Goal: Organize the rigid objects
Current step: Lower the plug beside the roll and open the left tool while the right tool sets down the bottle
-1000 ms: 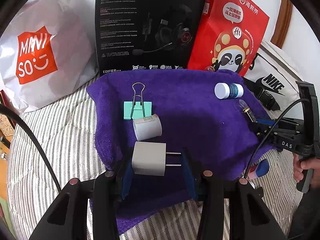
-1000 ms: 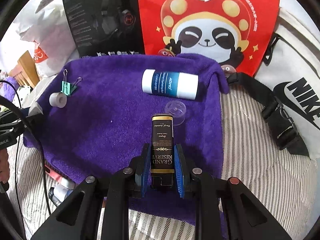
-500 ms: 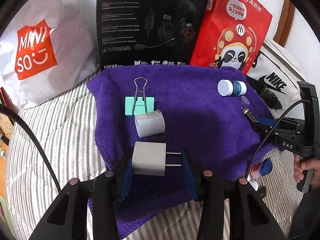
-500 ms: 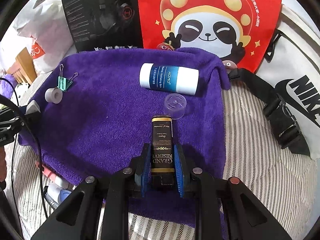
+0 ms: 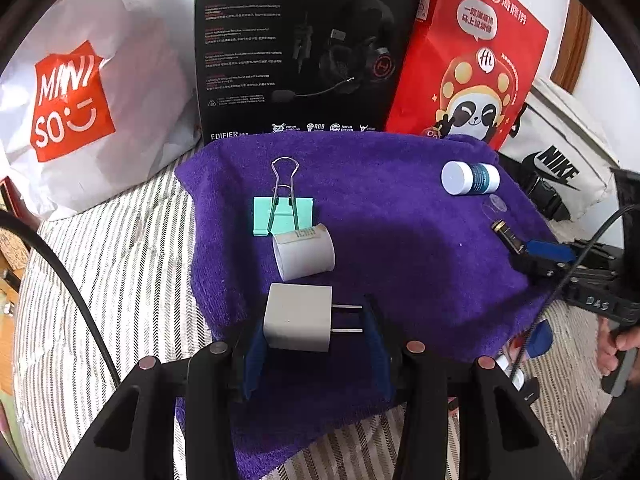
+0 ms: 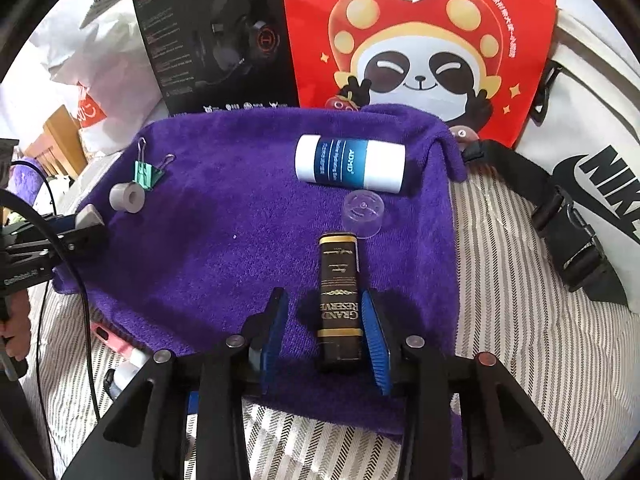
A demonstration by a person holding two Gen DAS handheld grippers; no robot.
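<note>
A purple towel (image 5: 400, 260) is spread on striped bedding. My left gripper (image 5: 312, 320) is shut on a white plug adapter (image 5: 298, 318), its prongs against the right pad, just above the towel's near edge. Beyond it lie a white tape roll (image 5: 304, 254) and a green binder clip (image 5: 282, 216). My right gripper (image 6: 324, 296) has its jaws opening. A black and gold "Grand Reserve" box (image 6: 339, 292) lies on the towel between them, beside the right pad and apart from the left pad. A clear cap (image 6: 363, 214) and a white and blue bottle (image 6: 350, 164) lie farther back.
Behind the towel stand a white Miniso bag (image 5: 72, 108), a black headset box (image 5: 300, 48) and a red panda bag (image 6: 420, 40). A white Nike bag (image 6: 600, 180) with a black strap lies at the right. Small items, one a pink object (image 6: 108, 338), lie off the towel's left edge.
The right gripper's jaws have parted from the black box, which now rests on the towel. The left gripper keeps its hold on the plug adapter in the same spot.
</note>
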